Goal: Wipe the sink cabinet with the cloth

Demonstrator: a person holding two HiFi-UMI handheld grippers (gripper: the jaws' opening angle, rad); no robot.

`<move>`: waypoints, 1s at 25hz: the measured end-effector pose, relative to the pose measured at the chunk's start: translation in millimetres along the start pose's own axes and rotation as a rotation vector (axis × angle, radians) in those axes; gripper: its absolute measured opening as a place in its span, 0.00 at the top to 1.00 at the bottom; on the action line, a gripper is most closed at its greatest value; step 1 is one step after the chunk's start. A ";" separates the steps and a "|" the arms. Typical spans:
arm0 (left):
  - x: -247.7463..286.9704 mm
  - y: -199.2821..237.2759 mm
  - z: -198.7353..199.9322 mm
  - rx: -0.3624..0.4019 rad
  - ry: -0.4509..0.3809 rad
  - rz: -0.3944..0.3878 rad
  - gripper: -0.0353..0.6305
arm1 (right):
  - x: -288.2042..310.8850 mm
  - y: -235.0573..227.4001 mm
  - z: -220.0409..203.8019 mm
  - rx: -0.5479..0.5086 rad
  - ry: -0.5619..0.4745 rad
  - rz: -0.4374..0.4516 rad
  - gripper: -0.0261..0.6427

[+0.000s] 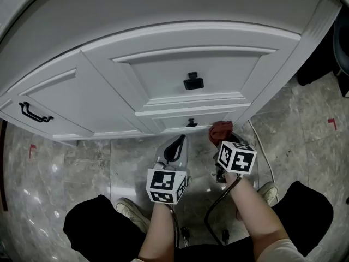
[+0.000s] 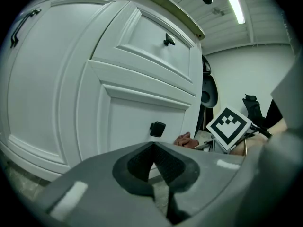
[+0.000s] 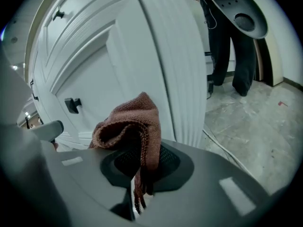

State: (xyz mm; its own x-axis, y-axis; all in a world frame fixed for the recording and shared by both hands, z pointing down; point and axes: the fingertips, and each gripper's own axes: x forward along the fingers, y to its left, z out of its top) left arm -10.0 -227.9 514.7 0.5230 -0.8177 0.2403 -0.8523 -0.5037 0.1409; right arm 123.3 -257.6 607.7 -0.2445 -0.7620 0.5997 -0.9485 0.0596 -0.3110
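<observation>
Cloth (image 3: pixel 130 126) in right claw (image 3: pixel 139 167) sits beside white cabinet (image 1: pixel 180 53).

Cloth (image 3: pixel 128 122) held in right hand-held gripper (image 3: pixel 139 167): coarse knit, matt. Sink cabinet (image 1: pixel 163 42) ahead: smooth white paint. Floor (image 1: pixel 305 119) below: glossy marbled stone.

From head height we are looking steeply down at the front of the sink cabinet (image 1: pixel 180 64) and the floor (image 1: pixel 71 162). Riding the left gripper (image 2: pixel 154 148), we are facing the lower door (image 2: pixel 137 112) closely, rightward and slightly upward. Riding the right gripper (image 3: pixel 139 152), we are facing its right corner up close. Both gripper views are sharing the lower black knob (image 2: pixel 157 128).
</observation>
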 end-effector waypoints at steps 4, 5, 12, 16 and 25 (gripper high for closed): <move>4.4 -5.3 -1.2 0.017 0.018 -0.006 0.95 | -5.6 -18.8 7.1 0.024 -0.006 -0.033 0.84; 3.4 -6.2 -1.0 0.021 0.022 -0.007 0.95 | -8.2 -20.9 7.8 0.014 -0.011 -0.042 0.84; -13.4 2.3 12.3 0.019 -0.001 0.022 0.95 | -37.6 11.4 22.3 -0.052 -0.072 0.014 0.84; -37.4 -3.7 56.9 0.027 -0.116 0.022 0.95 | -71.2 42.7 50.0 -0.135 -0.157 0.054 0.84; -135.3 -43.4 152.0 0.075 -0.374 0.073 0.95 | -193.0 110.3 85.6 -0.259 -0.416 0.147 0.84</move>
State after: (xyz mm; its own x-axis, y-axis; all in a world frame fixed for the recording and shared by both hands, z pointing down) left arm -42.9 -137.7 330.1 0.4391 -0.8901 -0.1221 -0.8916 -0.4485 0.0622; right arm 83.1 -159.2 394.5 -0.3285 -0.9225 0.2028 -0.9417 0.3034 -0.1454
